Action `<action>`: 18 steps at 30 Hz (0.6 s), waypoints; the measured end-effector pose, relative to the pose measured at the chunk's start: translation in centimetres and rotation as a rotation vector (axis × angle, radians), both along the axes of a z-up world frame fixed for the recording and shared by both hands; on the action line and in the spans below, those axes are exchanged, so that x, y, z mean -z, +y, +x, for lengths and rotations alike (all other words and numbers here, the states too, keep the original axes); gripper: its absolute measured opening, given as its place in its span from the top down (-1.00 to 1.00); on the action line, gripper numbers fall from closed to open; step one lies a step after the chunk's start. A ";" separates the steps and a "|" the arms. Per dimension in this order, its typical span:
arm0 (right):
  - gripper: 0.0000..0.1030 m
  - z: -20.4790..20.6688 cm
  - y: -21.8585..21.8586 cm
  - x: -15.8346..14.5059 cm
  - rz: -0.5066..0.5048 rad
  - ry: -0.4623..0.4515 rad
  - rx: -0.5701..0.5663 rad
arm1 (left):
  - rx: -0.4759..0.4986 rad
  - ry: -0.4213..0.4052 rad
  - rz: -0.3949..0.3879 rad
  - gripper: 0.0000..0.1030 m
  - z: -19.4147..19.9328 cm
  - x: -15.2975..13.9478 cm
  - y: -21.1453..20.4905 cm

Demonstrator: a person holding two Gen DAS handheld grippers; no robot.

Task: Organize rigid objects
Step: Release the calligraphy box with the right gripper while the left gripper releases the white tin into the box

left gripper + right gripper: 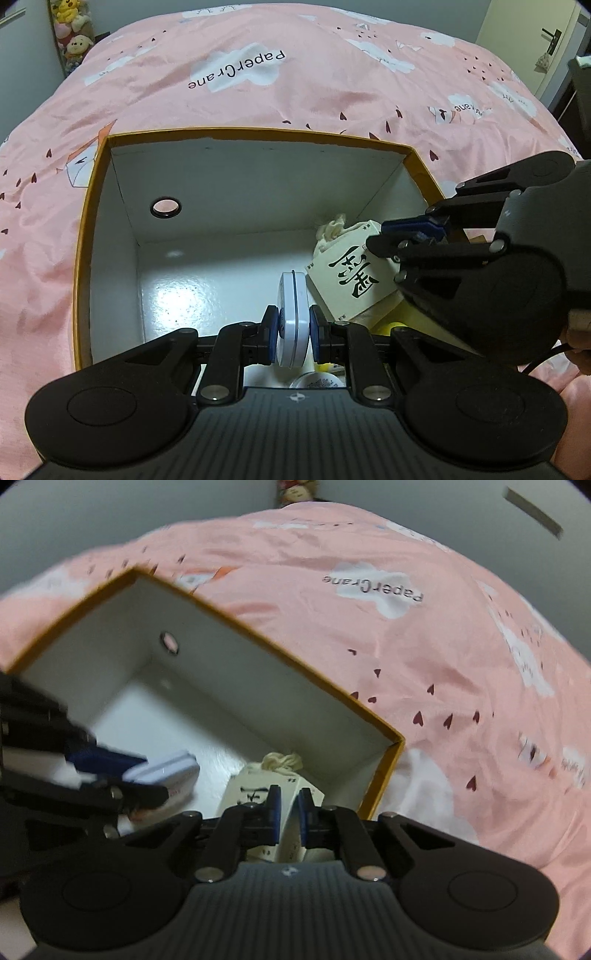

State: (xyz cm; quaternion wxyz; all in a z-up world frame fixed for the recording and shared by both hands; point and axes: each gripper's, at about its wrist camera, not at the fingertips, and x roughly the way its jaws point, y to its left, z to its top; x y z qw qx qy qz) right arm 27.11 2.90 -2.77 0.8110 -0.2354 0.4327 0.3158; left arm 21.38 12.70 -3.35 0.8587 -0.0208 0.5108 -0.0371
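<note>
With my left claw (293, 332) clamped on the flat white tin with a blue seam (293, 317) over the orange-rimmed white cardboard box (258, 133), and my right claw (287, 814) pinched on the cream calligraphy-printed box (345, 284) at three o'clock (corner-gripped, seemingly), I'd lower both slowly, upright, side by side.

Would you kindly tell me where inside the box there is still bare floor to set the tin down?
The box floor is bare between the wall with the round hole and the white tin clamped in the left gripper. The opposite corner is crowded: the cream carton, pinched by the right gripper, with small items beside it.
</note>
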 end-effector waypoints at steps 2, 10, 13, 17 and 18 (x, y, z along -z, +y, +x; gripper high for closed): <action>0.86 -0.2 0.6 0.3 -0.053 -0.005 -0.041 | -0.003 0.001 -0.002 0.63 0.0 -0.1 0.1; 0.96 0.0 0.4 0.1 -0.084 0.009 -0.102 | -0.005 0.010 0.002 0.63 0.3 0.1 0.1; 1.00 -1.1 1.1 1.2 -0.176 -0.002 -0.210 | -0.009 0.017 0.001 0.63 0.4 0.3 0.1; 1.00 -2.0 1.6 1.7 -0.229 -0.069 -0.234 | -0.009 0.011 -0.003 0.63 0.4 0.2 0.1; 1.00 -1.7 1.3 1.3 -0.192 -0.047 -0.216 | -0.011 0.010 -0.003 0.63 0.4 0.2 0.2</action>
